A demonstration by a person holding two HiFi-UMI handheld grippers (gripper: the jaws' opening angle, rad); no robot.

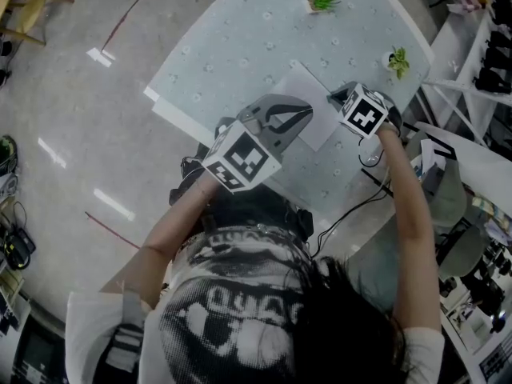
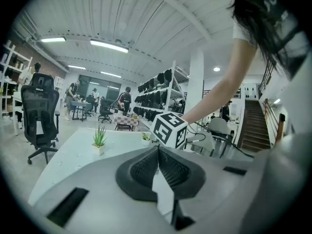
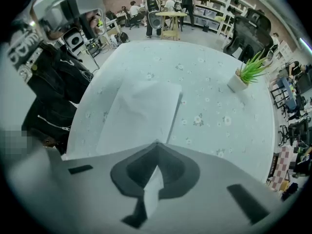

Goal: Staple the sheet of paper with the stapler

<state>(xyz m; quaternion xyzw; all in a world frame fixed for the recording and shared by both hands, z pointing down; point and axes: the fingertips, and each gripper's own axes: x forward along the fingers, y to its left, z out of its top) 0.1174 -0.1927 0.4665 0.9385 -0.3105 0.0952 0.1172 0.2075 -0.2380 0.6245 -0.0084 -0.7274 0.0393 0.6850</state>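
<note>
Over table (image 1: 240,46), paper (image 1: 308,90) is flanked by left gripper (image 2: 157,147) at 8 o'clock, right gripper (image 3: 157,143) at 3; both jaws pressed together, empty.

The pale desk (image 1: 240,46), its top dotted with small flowers, carries two little potted plants: one spiky green plant (image 1: 324,0) in a white pot near the far edge, and a smaller leafy plant (image 1: 398,60) right at the right-hand edge. A black cable (image 1: 360,202) trails off the near right corner down to the glossy floor, where a thin red line (image 1: 132,10) runs past. Around the room stand a black office chair (image 2: 41,111), tall storage racks (image 2: 161,91) and a staircase (image 2: 253,126).
</note>
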